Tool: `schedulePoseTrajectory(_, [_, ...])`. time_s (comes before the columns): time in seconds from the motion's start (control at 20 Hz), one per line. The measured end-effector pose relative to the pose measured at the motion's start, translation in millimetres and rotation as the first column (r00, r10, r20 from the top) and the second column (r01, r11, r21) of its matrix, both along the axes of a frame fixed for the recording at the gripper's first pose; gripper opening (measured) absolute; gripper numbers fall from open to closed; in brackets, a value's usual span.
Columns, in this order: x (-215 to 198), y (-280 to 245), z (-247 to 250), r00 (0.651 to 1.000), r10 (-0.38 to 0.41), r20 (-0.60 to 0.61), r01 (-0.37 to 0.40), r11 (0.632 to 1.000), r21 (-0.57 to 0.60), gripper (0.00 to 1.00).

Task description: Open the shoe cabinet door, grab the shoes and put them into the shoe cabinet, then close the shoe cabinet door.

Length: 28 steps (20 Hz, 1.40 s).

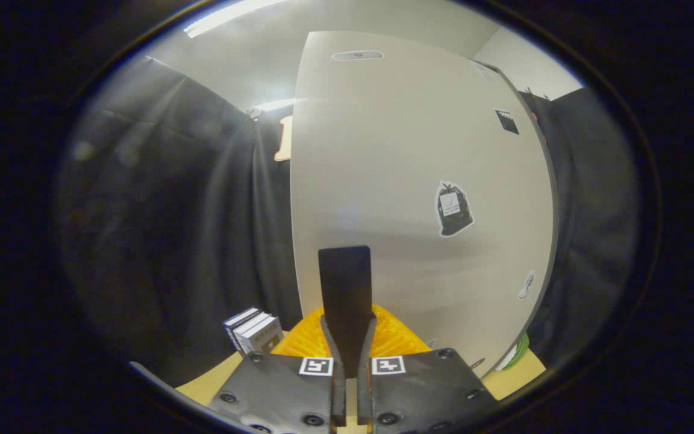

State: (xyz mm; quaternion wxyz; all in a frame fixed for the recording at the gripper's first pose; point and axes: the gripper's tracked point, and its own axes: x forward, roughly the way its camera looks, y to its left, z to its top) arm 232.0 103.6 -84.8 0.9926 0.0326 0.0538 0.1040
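Observation:
The white shoe cabinet door [407, 181] stands straight ahead of me, with a few stickers on its face. I cannot tell whether it is shut or ajar. A flat black tab [344, 277] rises between my fingers toward the door and looks like its handle. My gripper [350, 325] has its fingers [330, 345] drawn in against both sides of that tab. An orange ribbed thing [395, 337] sits low just behind the fingers, and I cannot tell what it is. A green and white thing [519, 352] peeks out at the cabinet's lower right corner.
The cabinet stands on a wooden surface [208, 386]. A small stack of boxes [253, 330] sits left of the fingers against the black cloth wall [172, 229]. More black cloth hangs to the right of the cabinet.

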Motion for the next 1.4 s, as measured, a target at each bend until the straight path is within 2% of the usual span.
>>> schedulePoseTrajectory(0.3, [-47,-30,5,0.996,0.092,-0.011,-0.092,0.996,0.008,0.09])
schedulePoseTrajectory(0.55, [-82,-68,9,0.996,0.088,-0.013,-0.087,0.996,0.012,0.09])
schedulePoseTrajectory(0.95, [-123,-129,12,1.0,-0.024,-0.003,0.024,1.0,0.008,0.08])
schedulePoseTrajectory(1.4, [-141,-186,12,0.986,-0.165,0.005,0.164,0.986,0.005,0.07])
